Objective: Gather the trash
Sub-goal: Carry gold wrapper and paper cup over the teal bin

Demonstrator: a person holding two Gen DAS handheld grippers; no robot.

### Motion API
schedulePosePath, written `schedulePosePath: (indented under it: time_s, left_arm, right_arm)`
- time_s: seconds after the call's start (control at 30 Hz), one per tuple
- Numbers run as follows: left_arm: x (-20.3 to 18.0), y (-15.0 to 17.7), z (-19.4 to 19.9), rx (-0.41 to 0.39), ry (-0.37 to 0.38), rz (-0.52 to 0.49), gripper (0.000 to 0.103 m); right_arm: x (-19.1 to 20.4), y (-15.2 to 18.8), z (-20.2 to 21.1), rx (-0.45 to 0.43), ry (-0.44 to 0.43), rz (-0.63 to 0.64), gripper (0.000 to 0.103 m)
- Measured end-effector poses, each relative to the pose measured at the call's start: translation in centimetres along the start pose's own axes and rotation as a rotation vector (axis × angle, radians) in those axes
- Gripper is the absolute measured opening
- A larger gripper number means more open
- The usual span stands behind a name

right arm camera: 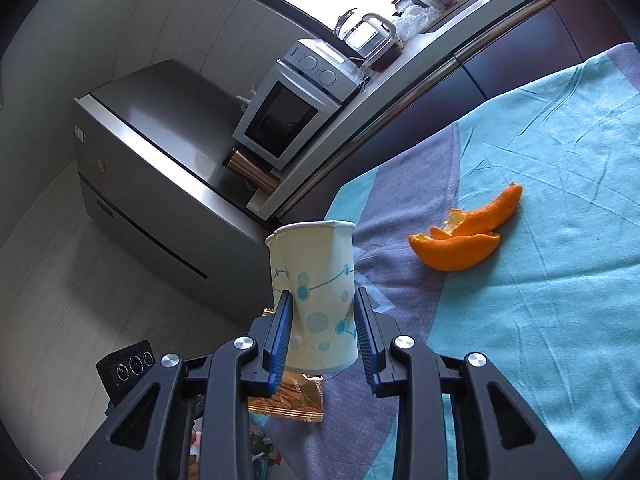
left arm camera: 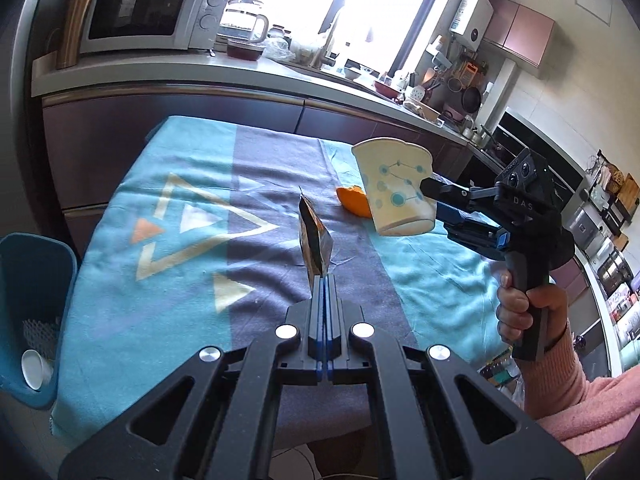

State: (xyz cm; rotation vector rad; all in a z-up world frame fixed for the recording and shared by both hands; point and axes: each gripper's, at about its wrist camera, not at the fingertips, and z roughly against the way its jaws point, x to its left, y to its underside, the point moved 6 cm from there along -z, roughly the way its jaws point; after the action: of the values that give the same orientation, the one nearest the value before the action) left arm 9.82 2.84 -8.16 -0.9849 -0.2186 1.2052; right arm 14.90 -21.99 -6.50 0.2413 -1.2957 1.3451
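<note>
Cup (right arm camera: 314,300) squeezed in right tool (right arm camera: 322,300); wrapper (left arm camera: 314,240) pinched in closed left tool (left arm camera: 325,278).

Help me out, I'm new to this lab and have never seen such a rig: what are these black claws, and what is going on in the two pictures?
No robot here: a person holds a hand-operated gripper in each hand, each with its own camera looking along the fingers. The left camera shows the left gripper shut on a snack wrapper. It also sees the right gripper, held by a hand. The right camera shows that gripper squeezing a paper cup. Orange peel lies on the blue tablecloth. A blue bin beside the table already holds a cup.
</note>
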Motion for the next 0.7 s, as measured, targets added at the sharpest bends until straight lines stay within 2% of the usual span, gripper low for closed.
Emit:
schedulePosePath:
  time_s: [0.7]
  left_arm:
    - [7.8,-0.1,8.8,-0.141,-0.180,0.128,0.001]
  right_arm:
    - [6.3,2.3,-9.5,0.183,-0.117,0.069,0.029]
